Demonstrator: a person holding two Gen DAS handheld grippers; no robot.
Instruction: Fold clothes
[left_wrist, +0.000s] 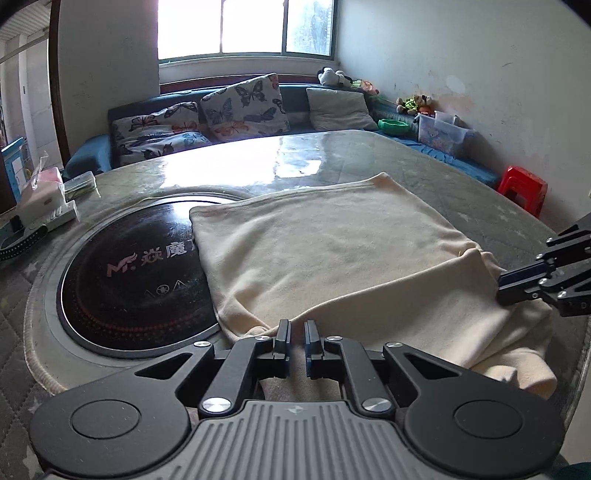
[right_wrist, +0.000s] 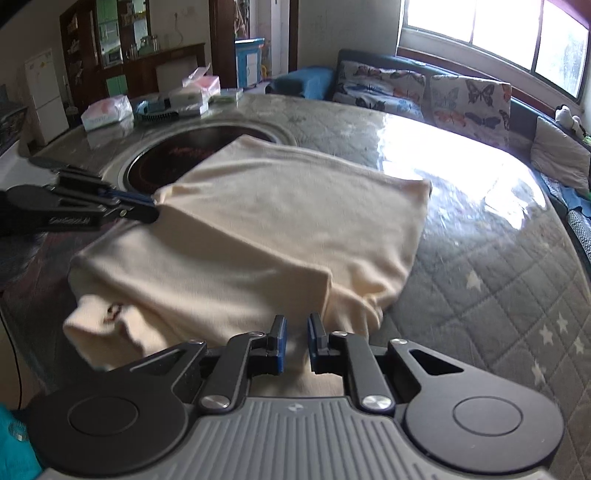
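**Both grippers hold the near edge of the cloth**

The soft cream cloth garment (left_wrist: 332, 243) lies on the grey quilted table (right_wrist: 480, 266), partly over the round black glass cooktop (left_wrist: 136, 280). It spreads away from both grippers, toward the window. Its long side runs left to right between them. The left gripper (left_wrist: 295, 332) pinches the near left corner, jaws almost shut. The right gripper (right_wrist: 297, 328) pinches the near right corner the same way. I think the next fold goes forward, away from both hands.
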